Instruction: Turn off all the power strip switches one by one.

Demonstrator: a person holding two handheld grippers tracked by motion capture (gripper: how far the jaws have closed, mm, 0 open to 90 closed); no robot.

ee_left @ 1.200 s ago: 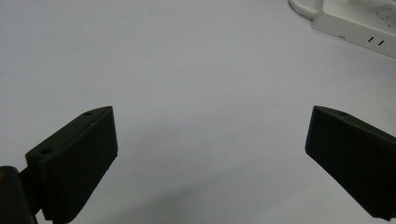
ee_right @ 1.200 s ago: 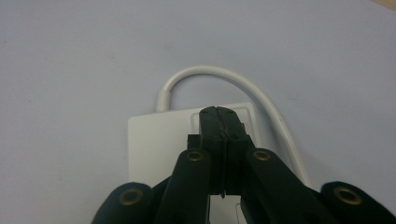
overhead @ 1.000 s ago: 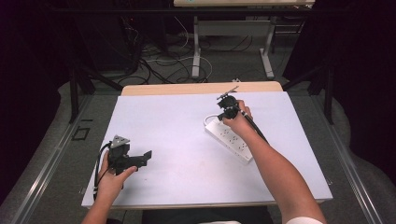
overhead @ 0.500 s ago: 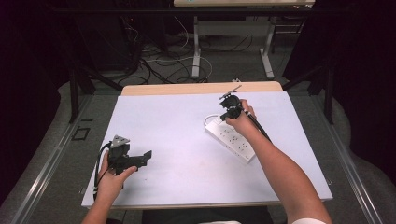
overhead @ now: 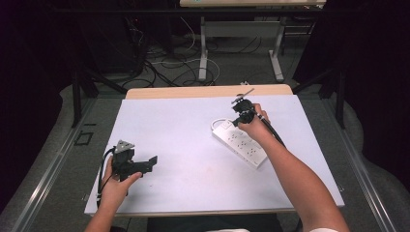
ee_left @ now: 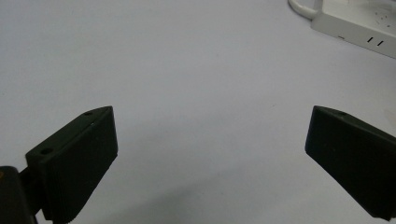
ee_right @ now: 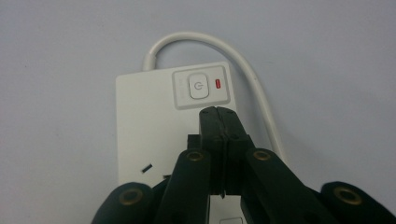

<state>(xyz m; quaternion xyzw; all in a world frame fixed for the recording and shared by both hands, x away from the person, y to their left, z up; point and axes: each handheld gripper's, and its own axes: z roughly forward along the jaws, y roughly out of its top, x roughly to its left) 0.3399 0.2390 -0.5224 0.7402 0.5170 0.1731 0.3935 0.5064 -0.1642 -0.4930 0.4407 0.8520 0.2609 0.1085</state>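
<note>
A white power strip (overhead: 241, 142) lies at an angle on the white table (overhead: 183, 121), right of the middle. My right gripper (overhead: 238, 121) hangs shut over the strip's far end. In the right gripper view its closed tips (ee_right: 218, 112) sit just short of the power button (ee_right: 198, 87). Beside the button a small light (ee_right: 217, 84) shows red. The strip's white cable (ee_right: 252, 74) loops off that end. My left gripper (overhead: 147, 164) rests near the front left of the table, open, with nothing between its jaws (ee_left: 211, 114). The strip (ee_left: 359, 23) lies far off at the top right of that view.
A wooden strip (overhead: 208, 91) borders the table's far edge. Beyond it the floor holds tangled cables (overhead: 164, 67) and the legs of another desk (overhead: 203, 48). Metal rails run along the floor on both sides.
My right gripper has shifted slightly to the right over the strip's switch end, still shut. The left gripper has kept still.
</note>
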